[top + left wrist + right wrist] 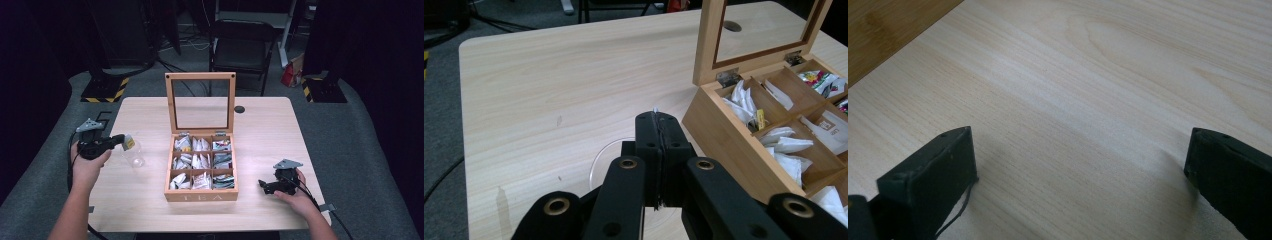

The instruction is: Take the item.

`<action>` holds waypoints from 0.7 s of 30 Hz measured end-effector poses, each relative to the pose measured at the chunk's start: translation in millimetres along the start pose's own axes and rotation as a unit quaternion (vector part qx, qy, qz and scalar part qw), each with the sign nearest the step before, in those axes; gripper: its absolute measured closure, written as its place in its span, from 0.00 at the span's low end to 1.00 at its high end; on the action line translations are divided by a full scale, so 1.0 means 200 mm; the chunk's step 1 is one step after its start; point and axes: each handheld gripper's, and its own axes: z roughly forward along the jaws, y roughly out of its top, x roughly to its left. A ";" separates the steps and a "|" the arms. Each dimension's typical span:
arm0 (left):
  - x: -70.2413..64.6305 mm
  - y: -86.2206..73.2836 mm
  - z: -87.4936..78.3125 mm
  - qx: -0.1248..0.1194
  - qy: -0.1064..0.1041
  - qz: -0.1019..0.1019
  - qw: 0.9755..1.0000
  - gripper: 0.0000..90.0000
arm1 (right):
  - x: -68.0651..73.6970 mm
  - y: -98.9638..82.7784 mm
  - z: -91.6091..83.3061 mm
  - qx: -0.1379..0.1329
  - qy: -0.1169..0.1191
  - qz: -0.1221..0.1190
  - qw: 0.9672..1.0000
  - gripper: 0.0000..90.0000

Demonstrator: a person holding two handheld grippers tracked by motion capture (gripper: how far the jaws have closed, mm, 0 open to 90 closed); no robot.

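the left gripper's [121,140] fingers [647,150] are pressed together on a thin tea bag [129,142], its white edge peeking from between their tips, above a clear glass [134,159] standing on the desk [260,135]. to their right, close by, sits the wooden tea box [201,196], its glass lid upright and its nine compartments packed with bags. beyond the box, low over bare desk, the right gripper's [262,185] fingers [933,170] are spread wide apart, gripping nothing, and point toward the box.
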 end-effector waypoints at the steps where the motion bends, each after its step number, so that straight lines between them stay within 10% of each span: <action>1: 0.00 0.00 0.00 0.000 0.000 0.000 1.000 0.99 | 0.00 0.00 0.00 0.000 0.000 0.000 1.000 0.00; 21: 0.02 -0.10 0.12 0.032 0.001 -0.010 0.999 0.99 | 0.00 0.00 0.00 0.000 -0.001 0.001 1.000 0.00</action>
